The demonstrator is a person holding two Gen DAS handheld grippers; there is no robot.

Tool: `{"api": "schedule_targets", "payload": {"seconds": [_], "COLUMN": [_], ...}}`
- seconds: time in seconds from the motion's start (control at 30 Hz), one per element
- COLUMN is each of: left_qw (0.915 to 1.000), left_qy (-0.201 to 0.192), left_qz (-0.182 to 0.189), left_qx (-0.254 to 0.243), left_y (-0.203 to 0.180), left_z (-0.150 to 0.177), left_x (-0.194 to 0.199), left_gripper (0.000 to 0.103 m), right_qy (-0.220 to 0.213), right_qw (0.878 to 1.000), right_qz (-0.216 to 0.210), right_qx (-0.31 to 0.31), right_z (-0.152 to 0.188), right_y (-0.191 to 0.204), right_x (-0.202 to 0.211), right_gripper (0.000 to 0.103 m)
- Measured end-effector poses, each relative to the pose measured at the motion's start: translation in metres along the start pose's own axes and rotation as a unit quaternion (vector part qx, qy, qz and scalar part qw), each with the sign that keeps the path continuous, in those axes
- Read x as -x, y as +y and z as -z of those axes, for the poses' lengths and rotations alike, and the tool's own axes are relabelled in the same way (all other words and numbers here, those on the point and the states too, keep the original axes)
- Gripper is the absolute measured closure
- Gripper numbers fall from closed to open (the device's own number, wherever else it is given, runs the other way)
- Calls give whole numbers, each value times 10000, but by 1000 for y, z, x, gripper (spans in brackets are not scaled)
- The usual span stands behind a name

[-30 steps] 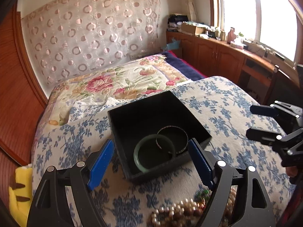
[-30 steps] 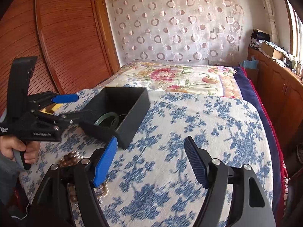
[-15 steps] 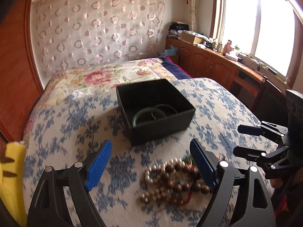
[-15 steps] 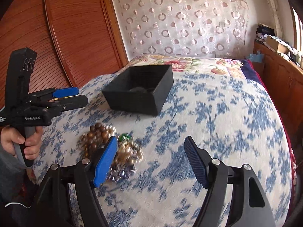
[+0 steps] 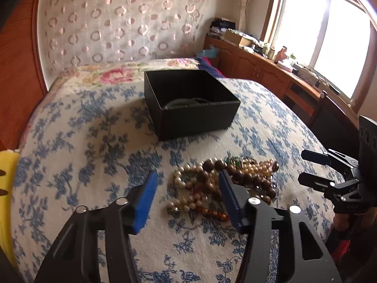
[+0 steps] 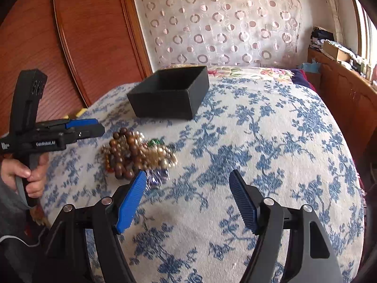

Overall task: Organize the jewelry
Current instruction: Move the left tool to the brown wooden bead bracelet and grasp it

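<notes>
A tangled pile of bead strings (image 5: 223, 179), brown, pearl and green, lies on the blue-flowered bedspread (image 5: 82, 141). Behind it stands an open black box (image 5: 190, 103) with bangles (image 5: 183, 102) inside. My left gripper (image 5: 187, 181) hovers just short of the pile's left part. Its jaws are closing, and the blue pads (image 5: 146, 198) touch nothing. In the right wrist view the pile (image 6: 139, 155) lies left of my right gripper (image 6: 187, 176), which is open and empty above bare cloth. The box (image 6: 169, 94) sits farther back. The left gripper (image 6: 94, 128) points at the pile from the left.
A person's hand (image 6: 28, 174) holds the left gripper's handle. A wooden wardrobe (image 6: 70, 35) stands left of the bed, and a low wooden cabinet (image 5: 271, 70) with clutter runs under the window. Something yellow (image 5: 7, 188) lies at the bed's left edge.
Both grippers have drawn back from the box toward the near end of the bed, bringing the bead pile into view. The left jaws have narrowed. The right jaws kept their width.
</notes>
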State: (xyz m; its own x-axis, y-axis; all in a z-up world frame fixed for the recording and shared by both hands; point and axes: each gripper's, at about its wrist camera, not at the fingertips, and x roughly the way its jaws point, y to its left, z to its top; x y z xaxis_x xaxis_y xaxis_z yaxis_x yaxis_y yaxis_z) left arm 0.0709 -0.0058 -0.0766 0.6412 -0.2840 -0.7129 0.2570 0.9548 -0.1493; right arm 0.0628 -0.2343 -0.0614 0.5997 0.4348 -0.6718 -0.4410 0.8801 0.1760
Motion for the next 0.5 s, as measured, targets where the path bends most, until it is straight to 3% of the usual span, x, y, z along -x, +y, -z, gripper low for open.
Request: {"api": "schedule_targets", "payload": {"seconds": [0.43, 0.5], "left_qw": [9992, 9980], "left_qy": [253, 306], "left_qz": [248, 432], "left_qx": [182, 335], "left_y": [-4, -2], "left_z": [-3, -3], "left_x": [-27, -30], "left_gripper": [58, 69], "right_qy": [-21, -25], "right_qw": [9999, 9997], "right_qz": [76, 113], "right_qx": [117, 206], "right_z": [6, 6], "right_y": [4, 7], "right_x": [-3, -3], "right_gripper": [28, 28]}}
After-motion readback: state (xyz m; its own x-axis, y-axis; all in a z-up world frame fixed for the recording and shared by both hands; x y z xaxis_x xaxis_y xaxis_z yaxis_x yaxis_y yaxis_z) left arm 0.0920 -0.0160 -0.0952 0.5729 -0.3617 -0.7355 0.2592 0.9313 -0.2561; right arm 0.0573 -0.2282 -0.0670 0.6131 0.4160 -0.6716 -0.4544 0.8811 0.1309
